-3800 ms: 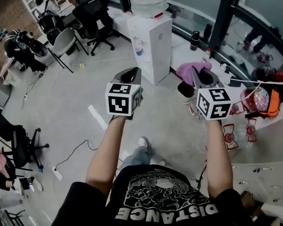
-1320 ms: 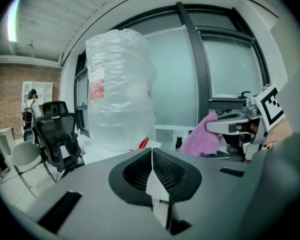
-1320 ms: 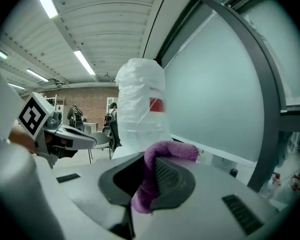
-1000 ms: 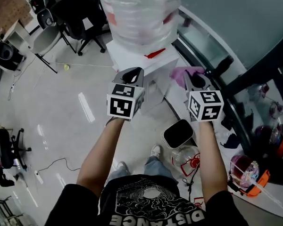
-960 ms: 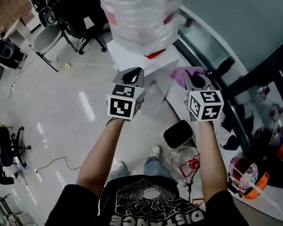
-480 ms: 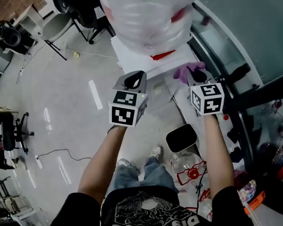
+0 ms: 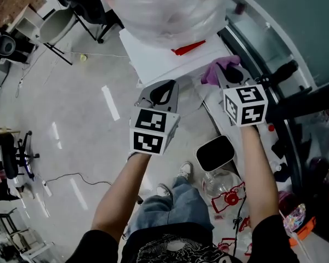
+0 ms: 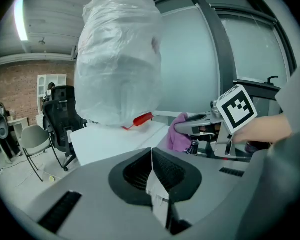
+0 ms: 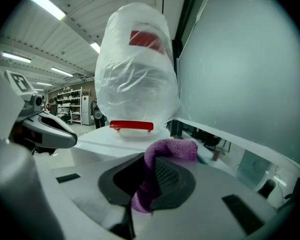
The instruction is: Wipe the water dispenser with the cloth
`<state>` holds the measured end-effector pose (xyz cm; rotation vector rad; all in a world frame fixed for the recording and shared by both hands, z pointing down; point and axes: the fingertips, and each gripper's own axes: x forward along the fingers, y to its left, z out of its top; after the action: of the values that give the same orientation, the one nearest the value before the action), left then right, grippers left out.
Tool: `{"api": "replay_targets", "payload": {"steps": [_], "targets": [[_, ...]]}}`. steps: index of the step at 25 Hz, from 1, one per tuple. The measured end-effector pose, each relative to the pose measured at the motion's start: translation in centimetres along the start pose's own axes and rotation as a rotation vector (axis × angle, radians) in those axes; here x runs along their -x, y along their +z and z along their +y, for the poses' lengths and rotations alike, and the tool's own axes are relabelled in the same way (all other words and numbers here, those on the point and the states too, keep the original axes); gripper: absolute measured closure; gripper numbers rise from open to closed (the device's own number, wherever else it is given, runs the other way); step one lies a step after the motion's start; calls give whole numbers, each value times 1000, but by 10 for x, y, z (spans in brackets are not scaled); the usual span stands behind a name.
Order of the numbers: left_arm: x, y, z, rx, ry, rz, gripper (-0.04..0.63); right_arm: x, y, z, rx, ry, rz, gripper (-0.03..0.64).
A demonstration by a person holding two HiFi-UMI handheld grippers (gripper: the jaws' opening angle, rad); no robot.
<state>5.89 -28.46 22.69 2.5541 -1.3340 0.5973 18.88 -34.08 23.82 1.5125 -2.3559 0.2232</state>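
Note:
The white water dispenser (image 7: 170, 59) stands just ahead, its plastic-wrapped bottle (image 7: 162, 7) on top with a red piece (image 7: 187, 48) at the base. My right gripper (image 7: 226, 74) is shut on the purple cloth (image 7: 218, 70), held just off the dispenser's right top edge; the cloth (image 9: 162, 159) folds over the jaws in the right gripper view. My left gripper (image 7: 163, 93) is shut on nothing, hovering in front of the dispenser's top (image 8: 120, 139). The bottle (image 8: 117, 59) fills the left gripper view, where the right gripper (image 8: 192, 128) with the cloth (image 8: 178, 134) also appears.
A black bin (image 7: 215, 153) and a glass jug with red markings (image 7: 223, 188) stand on the floor by my feet. Office chairs (image 7: 60, 21) are at the upper left. A window ledge with a dark bottle (image 7: 282, 73) runs along the right.
I have walked up to the dispenser, which went from far ahead to directly under the grippers. Both grippers edged forward over its top; the cloth stays in the right one.

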Motion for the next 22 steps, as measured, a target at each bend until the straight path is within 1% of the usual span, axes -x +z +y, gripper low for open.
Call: {"api": "replay_targets", "payload": {"steps": [5, 11, 16, 22], "targets": [[-6, -37, -16, -17, -39, 1, 568, -7, -20, 5, 37, -11, -13, 584], [-21, -76, -30, -44, -80, -25, 568, -16, -44, 5, 36, -47, -54, 584], [-40, -120, -32, -65, -105, -43, 568, -28, -80, 13, 36, -78, -84, 584], [-73, -168, -40, -98, -132, -63, 568, -44, -130, 13, 36, -101, -109, 584]]}}
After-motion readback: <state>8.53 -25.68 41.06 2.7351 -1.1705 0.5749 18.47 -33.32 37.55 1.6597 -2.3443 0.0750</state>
